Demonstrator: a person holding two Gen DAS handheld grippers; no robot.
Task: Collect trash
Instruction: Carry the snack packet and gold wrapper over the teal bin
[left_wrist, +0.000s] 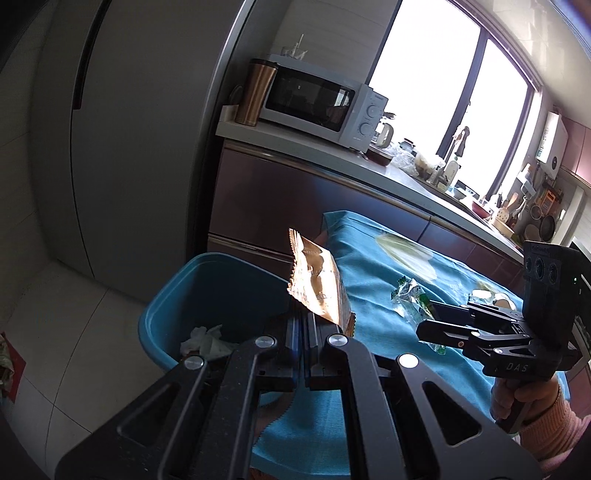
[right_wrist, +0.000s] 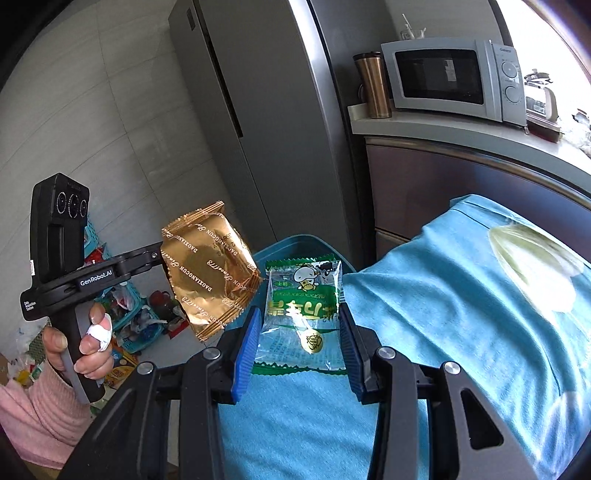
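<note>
My left gripper (left_wrist: 302, 321) is shut on a gold foil wrapper (left_wrist: 317, 284) and holds it over the edge of a blue bin (left_wrist: 207, 273); the wrapper also shows in the right wrist view (right_wrist: 210, 269). My right gripper (right_wrist: 299, 332) is open, with its blue pads (right_wrist: 245, 343) on either side of a green and clear candy wrapper (right_wrist: 301, 314) that lies on the blue tablecloth (right_wrist: 461, 314). The pads stand apart from the wrapper. The right gripper also shows in the left wrist view (left_wrist: 424, 321), over the same wrapper (left_wrist: 408, 295).
Crumpled white paper (left_wrist: 207, 339) lies in the bin. A fridge (left_wrist: 129, 129) stands behind it. A counter with a microwave (left_wrist: 321, 107) and a copper tumbler (left_wrist: 256, 94) runs behind the table. Baskets and clutter (right_wrist: 129, 317) sit on the floor.
</note>
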